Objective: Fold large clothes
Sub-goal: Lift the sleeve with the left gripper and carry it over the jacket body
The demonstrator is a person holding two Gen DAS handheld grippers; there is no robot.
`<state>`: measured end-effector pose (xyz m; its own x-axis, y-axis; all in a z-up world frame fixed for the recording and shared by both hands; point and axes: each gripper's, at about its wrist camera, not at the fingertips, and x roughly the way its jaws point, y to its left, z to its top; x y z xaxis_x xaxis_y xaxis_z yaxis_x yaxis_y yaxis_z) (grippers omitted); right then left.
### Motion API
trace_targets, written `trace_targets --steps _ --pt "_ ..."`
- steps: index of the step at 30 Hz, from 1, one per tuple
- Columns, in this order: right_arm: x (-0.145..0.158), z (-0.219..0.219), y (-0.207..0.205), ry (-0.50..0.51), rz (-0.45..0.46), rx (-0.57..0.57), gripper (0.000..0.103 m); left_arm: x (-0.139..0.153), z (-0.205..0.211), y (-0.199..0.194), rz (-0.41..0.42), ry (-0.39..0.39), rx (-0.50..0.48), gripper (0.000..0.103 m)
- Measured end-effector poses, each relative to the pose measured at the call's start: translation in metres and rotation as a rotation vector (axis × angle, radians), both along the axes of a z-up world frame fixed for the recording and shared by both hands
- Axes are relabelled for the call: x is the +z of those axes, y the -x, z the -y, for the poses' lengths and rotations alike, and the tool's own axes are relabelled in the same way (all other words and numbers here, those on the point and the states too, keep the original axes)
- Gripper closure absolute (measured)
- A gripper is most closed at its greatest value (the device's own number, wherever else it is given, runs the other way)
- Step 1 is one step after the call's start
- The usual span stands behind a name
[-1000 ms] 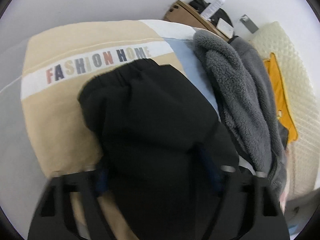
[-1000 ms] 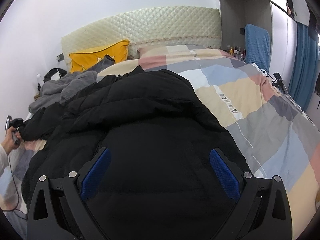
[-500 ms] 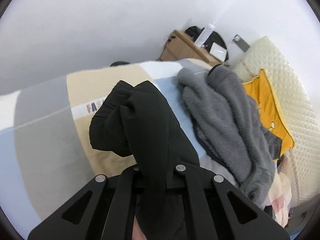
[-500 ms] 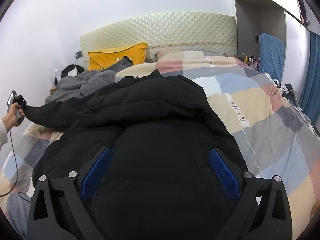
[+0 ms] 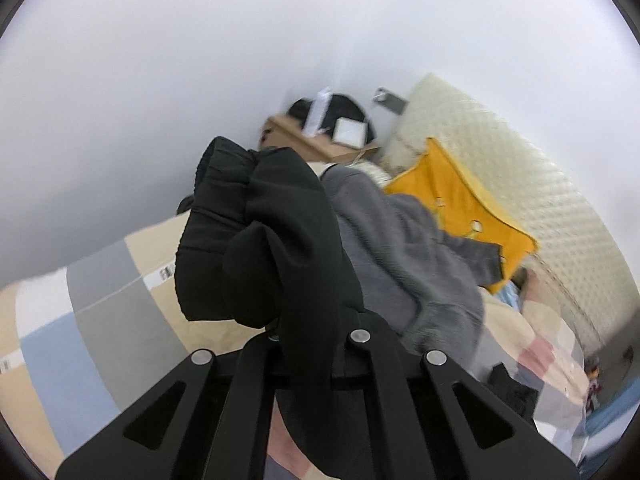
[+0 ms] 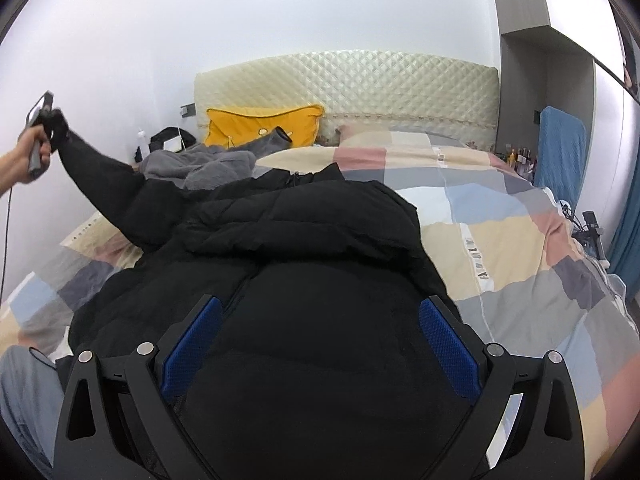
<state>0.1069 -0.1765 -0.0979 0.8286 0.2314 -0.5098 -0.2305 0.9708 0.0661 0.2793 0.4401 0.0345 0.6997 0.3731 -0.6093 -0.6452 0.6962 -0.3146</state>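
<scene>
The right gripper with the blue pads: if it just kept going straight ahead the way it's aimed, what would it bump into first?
Probably the black puffy jacket spread on the patchwork bed cover. The right gripper, jaws wide open, tilts down over the jacket, which fills the view ahead, though exact depth is unclear.

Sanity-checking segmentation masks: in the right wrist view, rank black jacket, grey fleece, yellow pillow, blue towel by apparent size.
1. black jacket, by far, though nearest the camera.
2. grey fleece and yellow pillow: look alike, not ranked.
3. blue towel, smallest.
</scene>
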Motion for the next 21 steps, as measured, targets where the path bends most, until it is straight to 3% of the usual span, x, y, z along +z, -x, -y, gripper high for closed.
trace_targets --steps 12,21 --pt "0.007 0.041 0.007 -0.058 0.053 -0.012 0.003 0.082 0.123 -0.013 0.042 -0.15 -0.154 0.101" --pt "0.014 0.066 0.01 -0.132 0.081 -0.027 0.003 0.102 0.217 -0.04 0.054 -0.227 -0.307 0.101"
